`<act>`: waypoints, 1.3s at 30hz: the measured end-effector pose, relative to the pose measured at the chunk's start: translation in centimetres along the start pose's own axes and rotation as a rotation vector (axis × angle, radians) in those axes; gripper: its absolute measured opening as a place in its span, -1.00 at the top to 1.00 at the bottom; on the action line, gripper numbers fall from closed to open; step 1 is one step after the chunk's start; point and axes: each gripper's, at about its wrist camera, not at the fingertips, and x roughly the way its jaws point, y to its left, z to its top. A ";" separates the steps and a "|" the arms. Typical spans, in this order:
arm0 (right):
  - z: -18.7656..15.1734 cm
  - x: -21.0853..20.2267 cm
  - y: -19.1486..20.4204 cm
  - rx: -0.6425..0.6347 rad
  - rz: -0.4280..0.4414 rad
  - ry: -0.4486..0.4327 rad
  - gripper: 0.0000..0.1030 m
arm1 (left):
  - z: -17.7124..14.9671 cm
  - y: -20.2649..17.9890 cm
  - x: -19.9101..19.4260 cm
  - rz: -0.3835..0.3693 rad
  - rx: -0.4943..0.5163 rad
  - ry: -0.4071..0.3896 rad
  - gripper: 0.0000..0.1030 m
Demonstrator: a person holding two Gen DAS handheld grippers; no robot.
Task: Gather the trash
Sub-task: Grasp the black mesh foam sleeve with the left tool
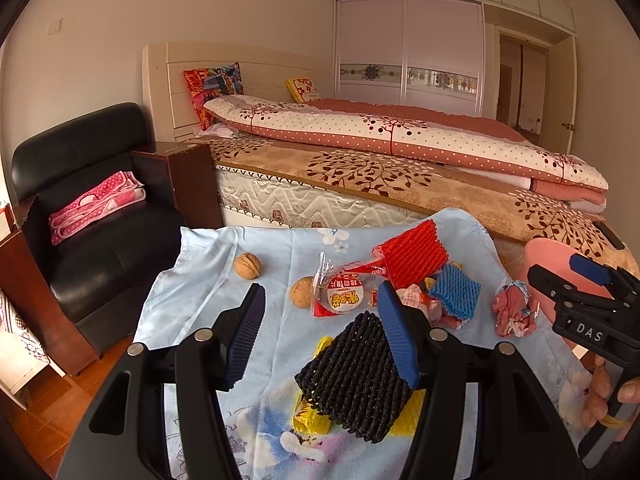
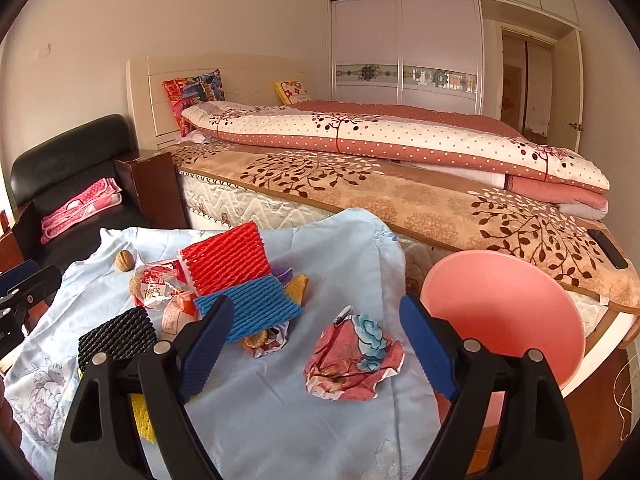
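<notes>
Trash: crumpled pink wrapper (image 2: 352, 354) on blue-clothed tabletop (image 2: 280, 412), near pink bin (image 2: 512, 320) | right tool (image 2: 316, 344): wide open around wrapper, apart | left tool (image 1: 320, 336): open, black foam net (image 1: 356, 376) touching one pad

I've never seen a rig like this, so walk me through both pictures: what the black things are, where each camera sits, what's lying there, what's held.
A person holds two hand-held grippers, each with a camera looking along its blue-padded jaws. The left gripper has open jaws around the black foam net, not squeezing it. The right gripper is open around a crumpled wrapper, holding nothing. On the blue cloth: red net, blue net, walnuts, snack packets. A pink bowl waits alongside.
</notes>
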 end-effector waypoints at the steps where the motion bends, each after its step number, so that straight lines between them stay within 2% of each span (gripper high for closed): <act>1: -0.1 0.1 0.2 0.001 0.010 0.003 -0.62 | -0.3 0.0 -0.1 -0.006 0.010 0.004 -0.14; 10: -0.7 1.5 1.7 -0.004 0.061 0.043 -0.62 | -3.6 0.2 1.5 -0.053 0.035 0.114 -0.14; 21: -1.0 3.4 3.0 -0.017 0.098 0.104 -0.62 | -4.2 0.7 4.1 -0.052 0.007 0.203 -0.12; 22: -1.1 3.5 3.1 -0.020 0.099 0.106 -0.62 | -4.3 0.8 4.3 -0.055 0.005 0.209 0.17; 25: -1.1 3.9 3.4 -0.026 0.103 0.115 -0.62 | -4.6 1.2 4.9 -0.075 -0.018 0.243 0.55; 28: -1.2 4.1 3.5 -0.028 0.108 0.122 -0.62 | -4.7 1.6 4.9 -0.085 -0.042 0.242 0.77; 34: -1.4 4.6 4.0 -0.037 0.114 0.135 -0.60 | -3.9 2.1 3.6 -0.109 -0.072 0.197 0.85; 39: -1.1 5.0 3.5 -0.015 0.129 0.140 -0.59 | -2.6 2.2 1.9 -0.122 -0.082 0.131 0.86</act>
